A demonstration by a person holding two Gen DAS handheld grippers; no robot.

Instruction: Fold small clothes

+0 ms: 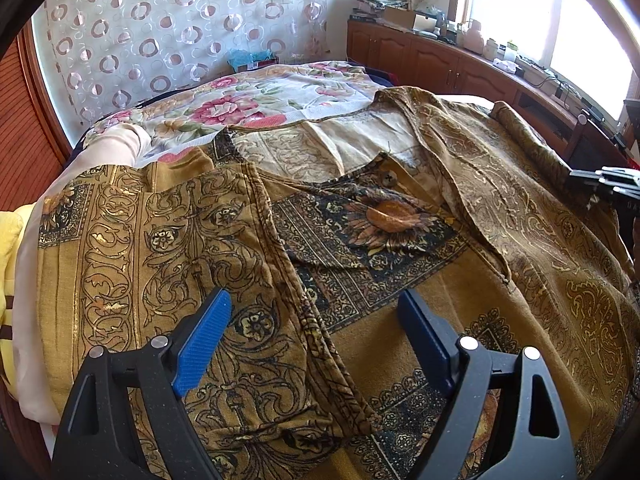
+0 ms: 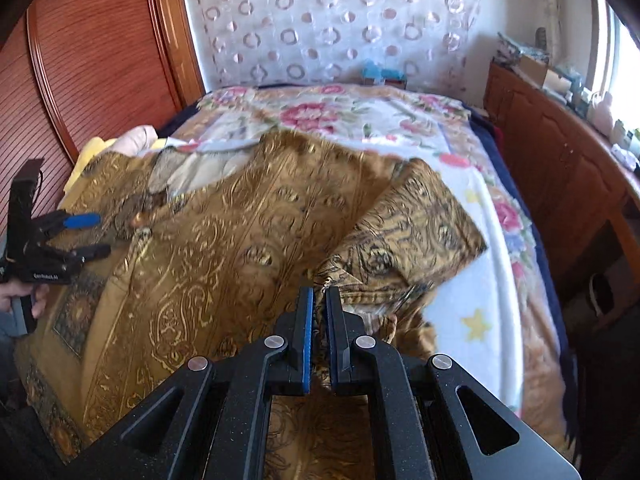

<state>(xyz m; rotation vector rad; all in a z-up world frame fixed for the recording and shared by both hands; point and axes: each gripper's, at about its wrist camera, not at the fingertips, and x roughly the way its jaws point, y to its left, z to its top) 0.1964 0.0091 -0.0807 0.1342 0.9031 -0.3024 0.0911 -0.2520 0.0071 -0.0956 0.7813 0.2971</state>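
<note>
A mustard-gold patterned shirt (image 1: pixel 400 216) lies spread on the bed, its front open and a dark button showing near the collar. My left gripper (image 1: pixel 316 312) hovers just above its near part, open, with nothing between the blue pads. In the right wrist view the same shirt (image 2: pixel 240 240) drapes across the bed. My right gripper (image 2: pixel 319 300) is shut on the hem of its right sleeve (image 2: pixel 412 232), which is lifted and folded over toward the body. The left gripper (image 2: pixel 96 236) shows at the far left, held by a hand.
The bed carries a floral blanket (image 1: pixel 256 100) (image 2: pixel 472 216). Pale and yellow clothes (image 2: pixel 120 144) lie by the wooden headboard (image 2: pixel 92 64). A wooden cabinet (image 2: pixel 560 152) with clutter on top runs along the right side under the window.
</note>
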